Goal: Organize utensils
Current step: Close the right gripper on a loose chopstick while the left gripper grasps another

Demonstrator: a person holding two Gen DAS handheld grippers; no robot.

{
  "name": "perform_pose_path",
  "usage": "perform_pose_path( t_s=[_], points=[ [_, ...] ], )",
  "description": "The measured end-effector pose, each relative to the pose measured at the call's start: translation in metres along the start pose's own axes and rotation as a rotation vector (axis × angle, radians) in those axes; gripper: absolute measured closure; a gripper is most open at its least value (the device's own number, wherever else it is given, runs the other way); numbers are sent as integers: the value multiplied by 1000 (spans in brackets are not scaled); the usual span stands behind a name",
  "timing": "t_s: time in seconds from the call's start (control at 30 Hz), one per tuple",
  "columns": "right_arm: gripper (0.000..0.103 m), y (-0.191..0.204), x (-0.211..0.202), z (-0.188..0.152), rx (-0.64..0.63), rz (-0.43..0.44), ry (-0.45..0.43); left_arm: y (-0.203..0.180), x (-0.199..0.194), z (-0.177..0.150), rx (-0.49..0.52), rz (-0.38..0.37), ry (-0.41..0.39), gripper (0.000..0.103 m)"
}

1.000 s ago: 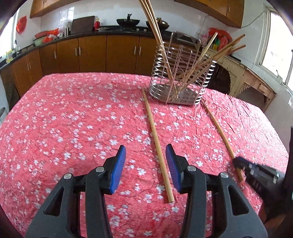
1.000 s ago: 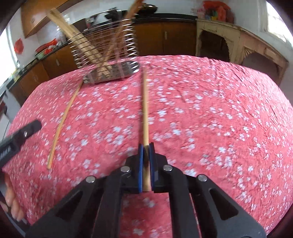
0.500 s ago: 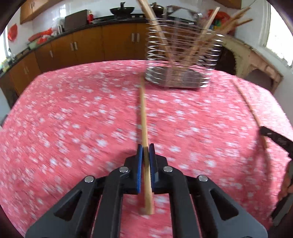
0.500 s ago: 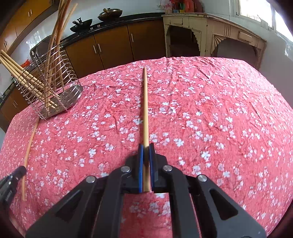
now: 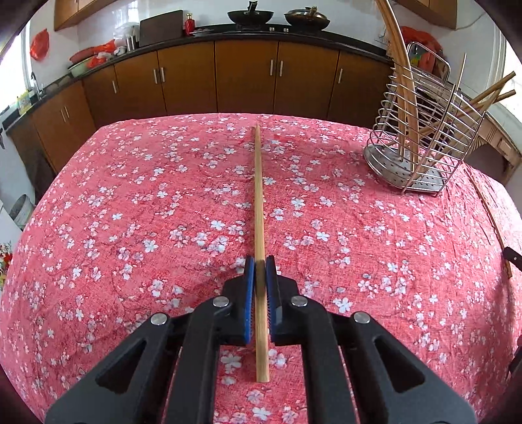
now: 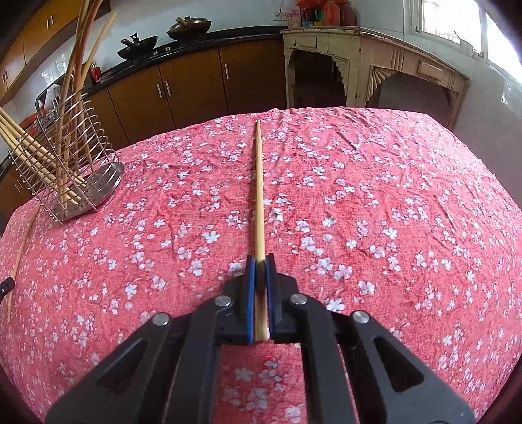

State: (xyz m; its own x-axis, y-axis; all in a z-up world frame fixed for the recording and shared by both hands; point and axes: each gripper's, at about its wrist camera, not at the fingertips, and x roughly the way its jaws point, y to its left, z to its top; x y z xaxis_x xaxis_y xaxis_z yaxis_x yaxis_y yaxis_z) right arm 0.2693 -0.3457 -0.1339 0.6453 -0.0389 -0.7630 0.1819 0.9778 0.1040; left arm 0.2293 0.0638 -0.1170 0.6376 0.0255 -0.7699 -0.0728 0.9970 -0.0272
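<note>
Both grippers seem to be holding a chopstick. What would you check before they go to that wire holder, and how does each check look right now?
1. Left gripper shut on its chopstick: ok.
2. Right gripper shut on its chopstick: ok.
3. Each chopstick straight between the pads, not skewed: ok.
4. Wire holder upright on the tablecloth: ok.
5. Room left among the chopsticks already in the holder: cannot tell.
6. Chopsticks lifted off the cloth: cannot tell.

Bright daylight from blown-out window (image 6: 456, 22) at right, soft shadows, both views sharp, strong fisheye bending, dark vignetted corners
</note>
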Motion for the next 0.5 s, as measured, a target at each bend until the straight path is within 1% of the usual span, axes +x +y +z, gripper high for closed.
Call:
perform_pose_path(
  t_s=[0.13,0.5],
  points=[
    [95,-1,0,-1,5,5,0,-6,4,3,0,-5,1,94],
    [95,-3,-1,0,5,5,0,3,4,3,-24,-36,0,93]
  ],
)
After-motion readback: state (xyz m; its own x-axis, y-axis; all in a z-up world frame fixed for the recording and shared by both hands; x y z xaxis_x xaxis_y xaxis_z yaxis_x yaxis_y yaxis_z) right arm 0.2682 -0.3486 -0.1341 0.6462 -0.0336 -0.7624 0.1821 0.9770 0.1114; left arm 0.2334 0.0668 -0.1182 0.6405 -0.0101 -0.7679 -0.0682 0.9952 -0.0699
